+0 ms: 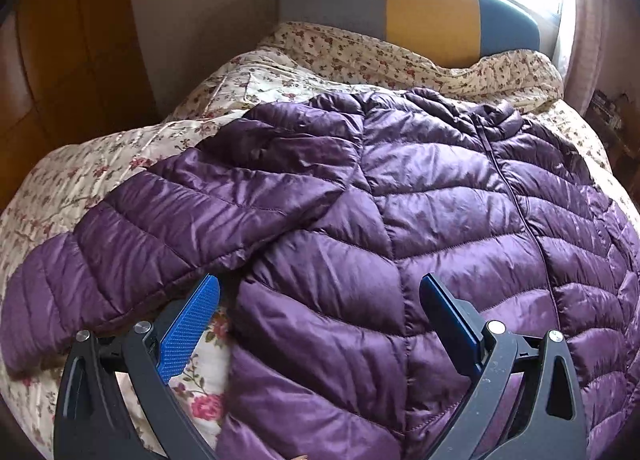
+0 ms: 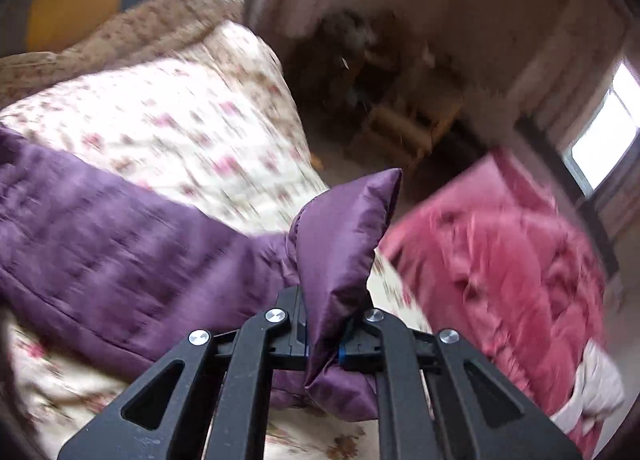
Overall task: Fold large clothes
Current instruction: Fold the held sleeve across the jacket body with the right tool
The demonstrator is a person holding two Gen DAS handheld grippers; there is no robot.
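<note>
Here the purple down jacket (image 1: 400,196) lies spread on the floral bedspread (image 1: 248,88), light, puffy and slick; the left gripper (image 1: 320,300) hovers wide open and empty, while the right gripper (image 2: 324,340) pinches its sleeve cuff (image 2: 344,228), probably a secure hold.

The left gripper (image 1: 320,292) has two black plastic arms with long cut-out slots, joined by round silver screws, and each finger carries a bright blue pad (image 1: 190,334) with a fine ribbed texture. The right gripper (image 2: 325,334) has the same black slotted arms and silver screws, with only slivers of blue showing at its fingers.
</note>
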